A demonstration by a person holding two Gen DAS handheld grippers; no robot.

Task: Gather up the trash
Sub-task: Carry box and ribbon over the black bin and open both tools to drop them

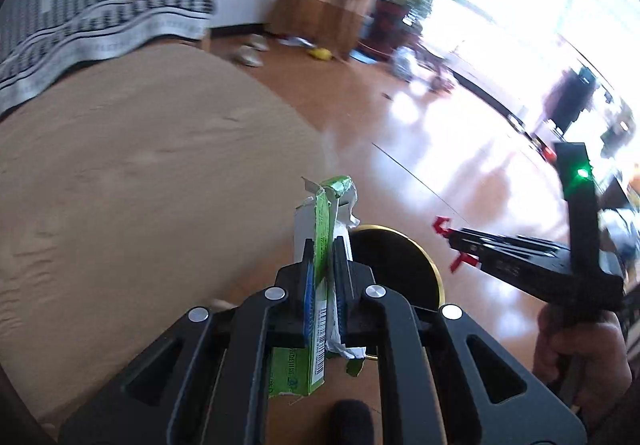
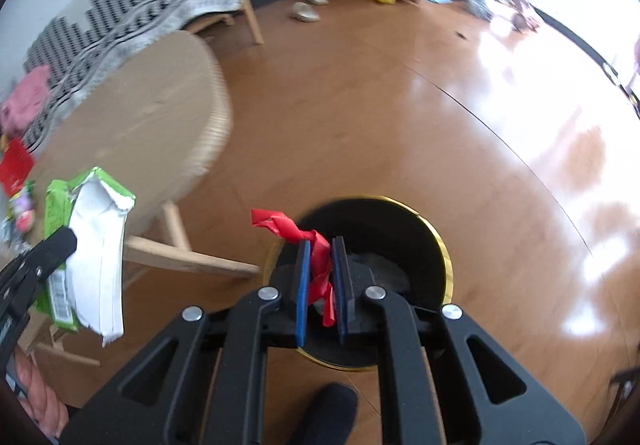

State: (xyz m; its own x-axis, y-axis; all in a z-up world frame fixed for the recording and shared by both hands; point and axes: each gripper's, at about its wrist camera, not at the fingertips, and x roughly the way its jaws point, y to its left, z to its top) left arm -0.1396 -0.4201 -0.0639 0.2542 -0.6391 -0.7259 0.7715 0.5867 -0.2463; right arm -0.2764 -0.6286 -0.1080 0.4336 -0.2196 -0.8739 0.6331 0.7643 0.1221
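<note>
Both my tongs carry trash at the black bin with the gold rim.

From my left wrist, my left tongs (image 1: 322, 245) are clenched on a flattened green-and-white carton (image 1: 320, 237) that stands upright between the blue pads; the round tan table (image 1: 140, 165) fills the left side, the bin (image 1: 404, 265) sits on the wooden floor (image 1: 440, 149) just right of the carton, and my right tongs (image 1: 450, 243), with red scraps at their tip, reach in from the right, a hand (image 1: 580, 349) holding them. From my right wrist, my right tongs (image 2: 321, 245) are clamped on a crumpled red wrapper (image 2: 316, 245) directly above the bin's (image 2: 400, 229) open mouth, while the carton (image 2: 92, 245) in my left tongs (image 2: 60, 241) shows at the left edge, in front of the table (image 2: 132, 117).
</note>
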